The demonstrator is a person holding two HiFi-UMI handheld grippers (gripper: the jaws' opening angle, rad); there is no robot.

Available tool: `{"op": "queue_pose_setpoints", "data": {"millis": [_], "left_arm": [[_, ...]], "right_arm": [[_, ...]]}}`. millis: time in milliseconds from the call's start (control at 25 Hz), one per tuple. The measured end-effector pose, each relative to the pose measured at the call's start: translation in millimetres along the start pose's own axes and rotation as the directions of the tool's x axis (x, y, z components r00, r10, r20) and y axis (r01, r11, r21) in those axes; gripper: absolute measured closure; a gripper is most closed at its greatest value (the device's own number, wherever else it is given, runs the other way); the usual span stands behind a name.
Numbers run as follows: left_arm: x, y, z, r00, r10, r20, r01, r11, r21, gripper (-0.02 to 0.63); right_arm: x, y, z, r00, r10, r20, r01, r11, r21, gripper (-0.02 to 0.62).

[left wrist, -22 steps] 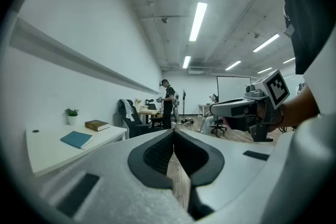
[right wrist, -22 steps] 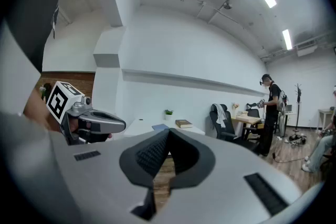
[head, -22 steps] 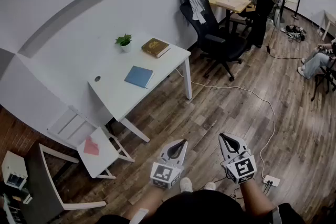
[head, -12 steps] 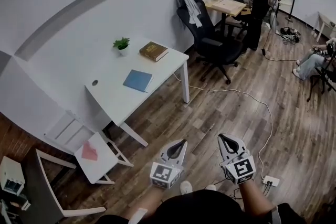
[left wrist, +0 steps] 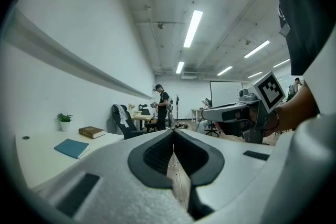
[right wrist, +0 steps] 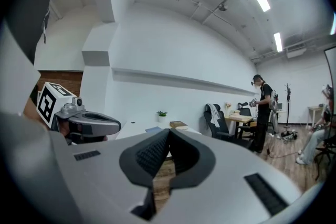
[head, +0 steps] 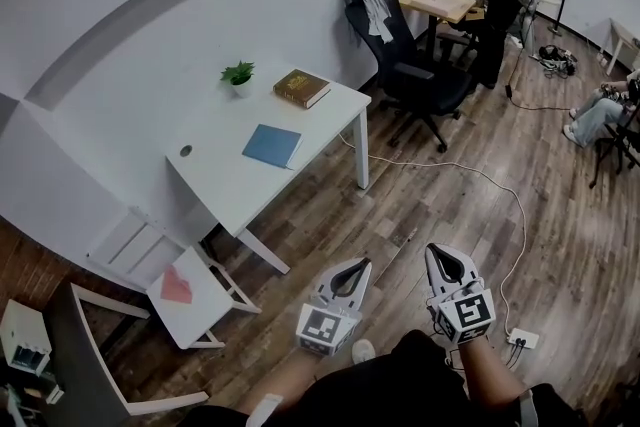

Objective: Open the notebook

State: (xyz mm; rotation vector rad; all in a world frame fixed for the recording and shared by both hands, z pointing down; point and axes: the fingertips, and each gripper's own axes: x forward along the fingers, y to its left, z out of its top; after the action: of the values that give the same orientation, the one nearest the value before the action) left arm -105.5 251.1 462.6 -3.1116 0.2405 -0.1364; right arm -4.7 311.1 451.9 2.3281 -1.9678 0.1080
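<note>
A closed blue notebook (head: 272, 145) lies flat on the white desk (head: 215, 177), far ahead and to the left of both grippers; it also shows at the left of the left gripper view as the blue notebook (left wrist: 72, 148). My left gripper (head: 359, 265) is held level over the wooden floor, jaws shut with nothing between them. My right gripper (head: 443, 253) hangs beside it, tips together and empty. In each gripper view the tips meet: left gripper (left wrist: 173, 131), right gripper (right wrist: 169, 130).
A brown book (head: 301, 87) and a small potted plant (head: 238, 75) sit at the desk's far end. A black office chair (head: 405, 70) stands to its right. A white cable (head: 470, 177) crosses the floor to a power strip (head: 522, 339). A small white side table (head: 190, 300) stands left; people are at the back right.
The whole view has shifted slightly, with the desk and notebook a little nearer and lower in the picture. Both grippers stay shut side by side.
</note>
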Motion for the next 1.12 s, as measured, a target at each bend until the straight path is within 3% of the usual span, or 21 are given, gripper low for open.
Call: {"op": "queue_pose_setpoints", "data": {"millis": [240, 400, 640, 880, 1120], "left_arm": [[16, 24, -9, 0.999, 0.027, -0.042, -0.026, 0.999, 0.023, 0.600], [42, 44, -11, 0.998, 0.056, -0.017, -0.056, 0.998, -0.002, 0.600], [100, 82, -4, 0.992, 0.110, -0.064, -0.105, 0.991, 0.080, 0.600], [150, 111, -12, 0.982, 0.176, -0.064, -0.176, 0.984, 0.014, 0.600], [182, 135, -10, 0.966, 0.239, -0.098, -0.237, 0.971, 0.030, 0.599]], "right_arm": [[24, -14, -2, 1.000, 0.024, -0.015, -0.023, 1.000, 0.014, 0.594], [53, -31, -5, 0.999, 0.048, -0.007, -0.048, 0.999, 0.021, 0.592], [108, -70, -6, 0.994, 0.107, -0.010, -0.107, 0.994, 0.013, 0.594], [154, -111, -1, 0.985, 0.172, -0.001, -0.172, 0.985, 0.023, 0.594], [190, -143, 1, 0.973, 0.229, 0.014, -0.229, 0.973, 0.035, 0.594]]}}
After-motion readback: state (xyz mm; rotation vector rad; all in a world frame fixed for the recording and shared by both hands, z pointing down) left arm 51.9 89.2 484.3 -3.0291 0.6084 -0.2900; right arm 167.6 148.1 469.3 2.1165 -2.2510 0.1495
